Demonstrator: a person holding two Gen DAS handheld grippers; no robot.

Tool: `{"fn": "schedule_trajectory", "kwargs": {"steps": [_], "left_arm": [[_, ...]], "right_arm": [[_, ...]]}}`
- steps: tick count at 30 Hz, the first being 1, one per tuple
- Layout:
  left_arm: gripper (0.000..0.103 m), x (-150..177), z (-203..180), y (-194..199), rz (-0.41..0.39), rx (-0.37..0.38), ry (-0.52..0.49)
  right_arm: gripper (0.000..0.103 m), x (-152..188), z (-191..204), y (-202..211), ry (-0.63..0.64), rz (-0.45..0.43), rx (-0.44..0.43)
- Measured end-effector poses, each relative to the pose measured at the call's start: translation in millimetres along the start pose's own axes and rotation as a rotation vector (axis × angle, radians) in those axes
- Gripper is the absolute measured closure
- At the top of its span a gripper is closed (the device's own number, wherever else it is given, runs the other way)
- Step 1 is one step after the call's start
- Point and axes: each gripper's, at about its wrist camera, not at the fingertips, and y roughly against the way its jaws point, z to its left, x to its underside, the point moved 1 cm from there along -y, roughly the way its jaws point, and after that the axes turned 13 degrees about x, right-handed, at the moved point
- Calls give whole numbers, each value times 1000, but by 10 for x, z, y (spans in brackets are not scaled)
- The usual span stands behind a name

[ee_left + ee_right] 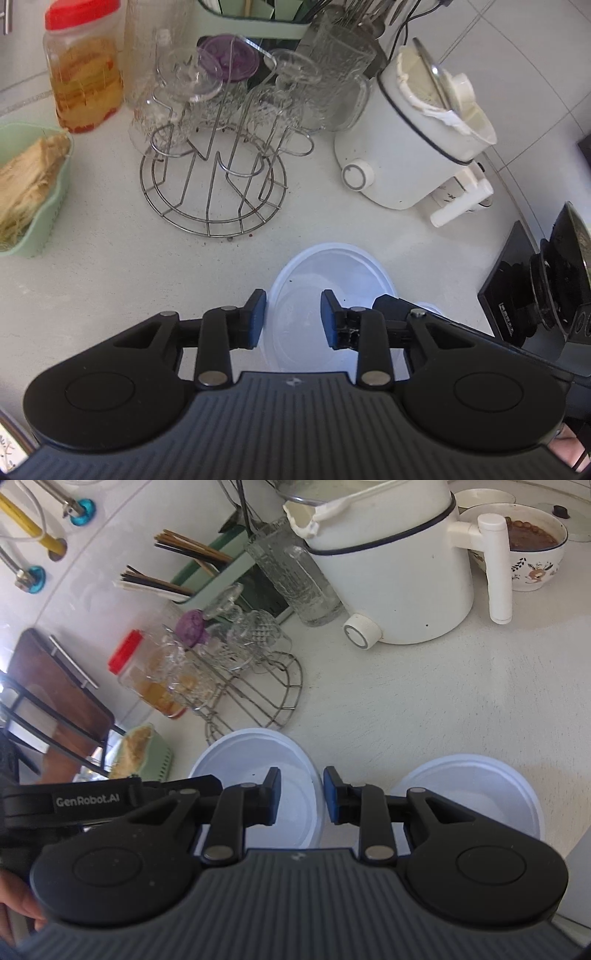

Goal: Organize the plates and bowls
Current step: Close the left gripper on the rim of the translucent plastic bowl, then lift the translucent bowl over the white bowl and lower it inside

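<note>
A translucent white plastic bowl (332, 273) sits on the white counter, and my left gripper (293, 319) is open just above its near side, with the left rim between the jaws. In the right wrist view the same kind of bowl (258, 753) lies at centre left and a second one (476, 786) at the right. My right gripper (302, 795) is open with the right rim of the left bowl between its jaws. The other gripper's black body (110, 799) reaches in from the left.
A wire rack (214, 184) with upturned glasses stands behind the bowl. A white electric pot (410, 136) is at the right, a red-lidded jar (85, 70) and a green basket (33, 192) at the left. A ceramic bowl of food (532, 550) sits beyond the pot.
</note>
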Motion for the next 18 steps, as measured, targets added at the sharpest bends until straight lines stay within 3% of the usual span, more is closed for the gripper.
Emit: {"fn": "schedule_trajectory", "kwargs": {"steps": [18], "left_arm": [[66, 277, 263, 837, -124, -9, 87]], "right_arm": [[75, 120, 574, 263, 101, -4, -107]]}}
